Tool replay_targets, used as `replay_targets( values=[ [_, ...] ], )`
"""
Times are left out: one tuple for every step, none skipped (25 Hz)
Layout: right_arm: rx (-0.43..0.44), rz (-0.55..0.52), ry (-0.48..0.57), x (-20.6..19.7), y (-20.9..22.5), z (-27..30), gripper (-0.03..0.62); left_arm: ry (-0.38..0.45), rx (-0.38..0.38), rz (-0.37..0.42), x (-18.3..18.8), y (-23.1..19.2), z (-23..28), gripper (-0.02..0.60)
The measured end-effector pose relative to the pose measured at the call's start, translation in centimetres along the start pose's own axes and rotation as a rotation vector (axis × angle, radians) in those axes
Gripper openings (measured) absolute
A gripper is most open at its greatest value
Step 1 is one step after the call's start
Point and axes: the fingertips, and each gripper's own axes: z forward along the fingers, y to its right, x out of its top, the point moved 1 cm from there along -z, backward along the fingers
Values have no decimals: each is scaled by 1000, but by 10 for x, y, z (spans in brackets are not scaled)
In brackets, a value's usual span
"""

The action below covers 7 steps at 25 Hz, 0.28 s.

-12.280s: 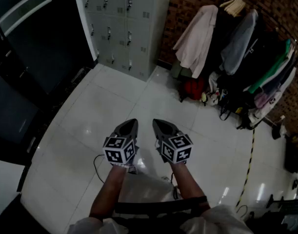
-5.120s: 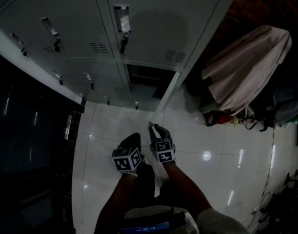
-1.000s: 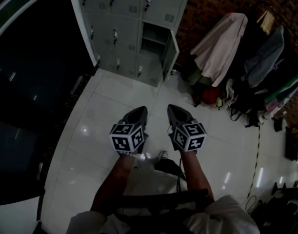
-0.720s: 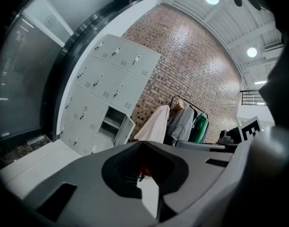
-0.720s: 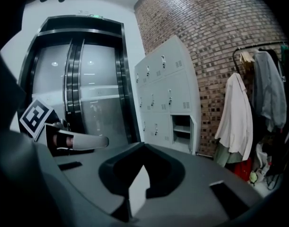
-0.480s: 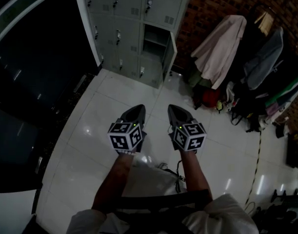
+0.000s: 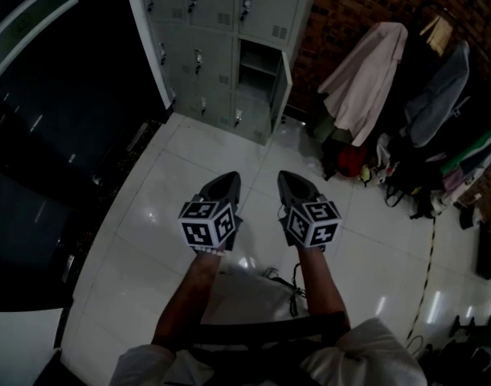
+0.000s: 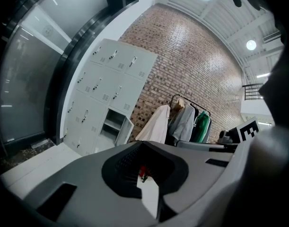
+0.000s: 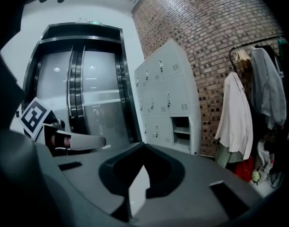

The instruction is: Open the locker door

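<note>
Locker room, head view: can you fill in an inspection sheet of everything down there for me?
Surface: white tiled floor, shiny.
Job's things: grey lockers; one lower locker door stands open, the others in view are shut.
Clutter: coats hanging on a rack.
Grippers: left gripper and right gripper both shut, empty, well away from the lockers.
Cables: dark cable on the floor by the person's feet.
Surroundings: brick wall; dark glass doors.
</note>
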Motion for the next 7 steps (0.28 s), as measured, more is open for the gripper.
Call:
replay_targets(
  values=[
    [-1,-1,1,0,0,-1,4,-1,1,0,-1,0,0,-3],
    [-1,-3,1,0,-1,-1,3,-3,2,-1,-2,-1,-1,-2],
    [-1,-4,0,-1,-1,-2,4,-5,4,-2,-3,-1,-1,-2],
    [-1,-5,0,-2,-1,-2,3,-7,5,-4,-4,-2,-1,-2],
    [-1,-5,-1,-2,-2,-2,4,-8,5,-5,-5,-2,-2,-2],
    [-1,-5,-3,-3,-2,-3,3,-9,5,-6,-6,-2,-2,-2],
    [-2,-5,-4,-4,-2,-3,4,-10,5,-7,-7,-2,-3,-3]
  ],
)
